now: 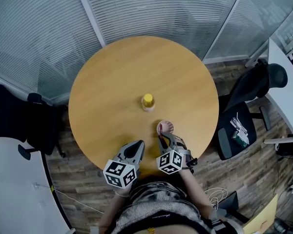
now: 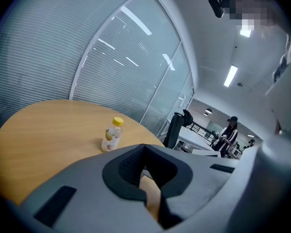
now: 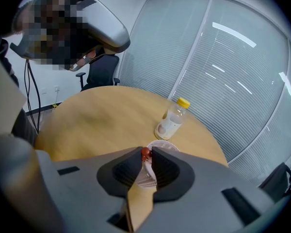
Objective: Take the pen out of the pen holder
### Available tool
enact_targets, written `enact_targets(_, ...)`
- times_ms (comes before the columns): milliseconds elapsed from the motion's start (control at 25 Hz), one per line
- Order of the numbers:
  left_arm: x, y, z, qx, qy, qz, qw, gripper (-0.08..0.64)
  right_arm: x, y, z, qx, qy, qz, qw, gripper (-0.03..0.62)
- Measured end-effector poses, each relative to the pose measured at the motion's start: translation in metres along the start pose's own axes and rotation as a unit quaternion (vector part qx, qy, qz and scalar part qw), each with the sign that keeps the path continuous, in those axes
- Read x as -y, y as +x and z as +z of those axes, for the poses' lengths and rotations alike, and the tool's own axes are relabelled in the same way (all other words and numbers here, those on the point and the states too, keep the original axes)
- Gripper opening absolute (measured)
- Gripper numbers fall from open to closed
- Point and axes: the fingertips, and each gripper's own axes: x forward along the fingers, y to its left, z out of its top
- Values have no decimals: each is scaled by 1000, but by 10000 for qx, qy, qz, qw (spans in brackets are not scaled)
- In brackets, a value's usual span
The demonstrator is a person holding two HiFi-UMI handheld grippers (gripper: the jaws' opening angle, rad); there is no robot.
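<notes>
Right tool [image 3: 147,156] jaws pinched on the red pen [image 3: 145,152] top, directly over the pen holder [image 1: 166,127]. Left tool [image 2: 144,148] closed, empty, above the table [image 1: 107,82].

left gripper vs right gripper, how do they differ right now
The right gripper is shut on the red-topped pen; the left gripper is shut on nothing. The right gripper sits at the pen holder; the left gripper is off to its side, over bare table. Both point roughly towards the bottle.
</notes>
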Motion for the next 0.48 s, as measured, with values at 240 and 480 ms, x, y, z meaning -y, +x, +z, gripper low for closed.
enact_targets(240,3,4,-3,-90,-32,-78,9999,5,1,-4,3,105,170,73,9998,69)
enact_targets(480,9,5,-6,-95,-74,-116,9999,5,4,-10,4,180,323,110,9993,67)
